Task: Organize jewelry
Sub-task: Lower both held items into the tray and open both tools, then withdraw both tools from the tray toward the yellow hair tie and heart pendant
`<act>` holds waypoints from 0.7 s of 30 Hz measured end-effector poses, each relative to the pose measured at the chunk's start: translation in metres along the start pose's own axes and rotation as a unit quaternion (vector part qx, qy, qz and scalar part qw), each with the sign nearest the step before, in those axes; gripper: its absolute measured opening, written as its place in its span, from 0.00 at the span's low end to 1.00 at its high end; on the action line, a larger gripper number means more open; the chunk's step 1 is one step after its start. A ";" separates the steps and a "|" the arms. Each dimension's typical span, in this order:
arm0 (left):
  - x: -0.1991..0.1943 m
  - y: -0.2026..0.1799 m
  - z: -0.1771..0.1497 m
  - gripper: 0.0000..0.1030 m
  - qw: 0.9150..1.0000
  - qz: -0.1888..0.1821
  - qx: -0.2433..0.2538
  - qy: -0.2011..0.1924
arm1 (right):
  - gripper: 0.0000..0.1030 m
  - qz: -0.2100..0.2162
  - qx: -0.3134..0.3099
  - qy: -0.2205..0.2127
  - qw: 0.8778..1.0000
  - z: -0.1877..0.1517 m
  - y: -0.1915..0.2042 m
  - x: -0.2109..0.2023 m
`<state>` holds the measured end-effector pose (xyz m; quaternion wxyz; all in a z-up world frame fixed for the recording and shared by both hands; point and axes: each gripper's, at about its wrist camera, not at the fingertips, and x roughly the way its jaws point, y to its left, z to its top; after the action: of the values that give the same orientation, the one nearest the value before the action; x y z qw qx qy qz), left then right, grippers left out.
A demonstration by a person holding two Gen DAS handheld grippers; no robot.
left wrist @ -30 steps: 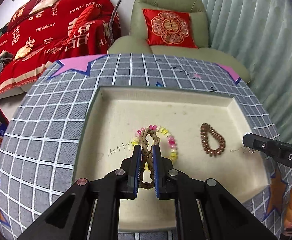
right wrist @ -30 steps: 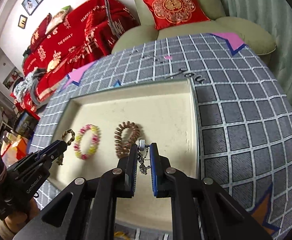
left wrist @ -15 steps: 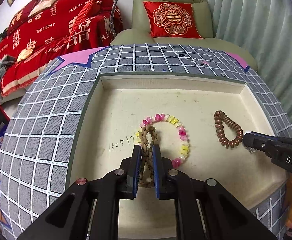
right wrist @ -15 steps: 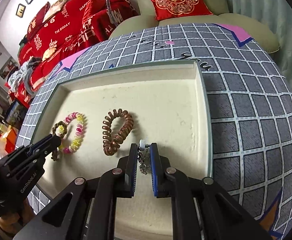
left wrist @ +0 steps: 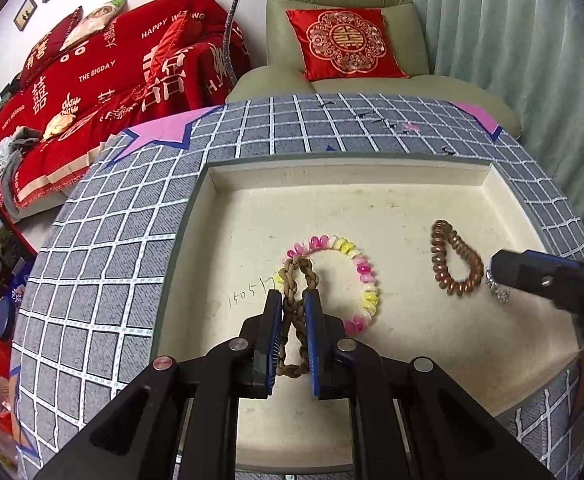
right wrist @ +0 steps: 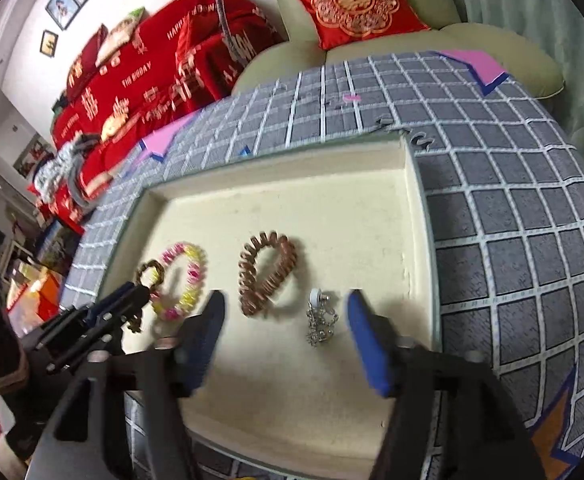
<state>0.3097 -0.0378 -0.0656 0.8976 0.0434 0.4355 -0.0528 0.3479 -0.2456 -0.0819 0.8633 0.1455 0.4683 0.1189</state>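
Observation:
A cream tray [left wrist: 372,184] [right wrist: 410,208] lies on the grid-patterned cloth. My left gripper [left wrist: 294,300] is shut on a brown braided bracelet [left wrist: 298,276] whose far loop overlaps a pink-and-yellow bead bracelet [left wrist: 366,276] [right wrist: 191,276]. To the right lies a copper spiral hair tie [left wrist: 452,258] [right wrist: 265,276]. My right gripper [right wrist: 285,314] has its jaws opening, and a silver chain piece with a white bead [right wrist: 320,320] rests on the tray floor between them, touched by neither pad. The right gripper's tip [left wrist: 532,276] shows in the left wrist view beside the silver piece [left wrist: 498,290].
The grid cloth [left wrist: 103,248] surrounds the tray, with pink star patches at the far corners. A green armchair with a red cushion [left wrist: 344,42] and a red-covered sofa [left wrist: 91,80] stand behind. Curtains [left wrist: 512,40] hang at the right.
My right gripper's jaws have swung apart and let go of the silver chain piece, which now lies on the tray. My left gripper keeps its hold on the braided bracelet.

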 end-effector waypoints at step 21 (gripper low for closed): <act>-0.040 0.006 0.008 1.00 0.999 0.008 -0.020 -0.045 | 0.77 0.029 0.041 -0.038 0.998 -0.025 -0.007 -0.072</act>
<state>0.2919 -0.0301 -0.0291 0.9172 0.0271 0.3955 -0.0387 0.2891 -0.2730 -0.0415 0.8701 0.1988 0.4349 0.1194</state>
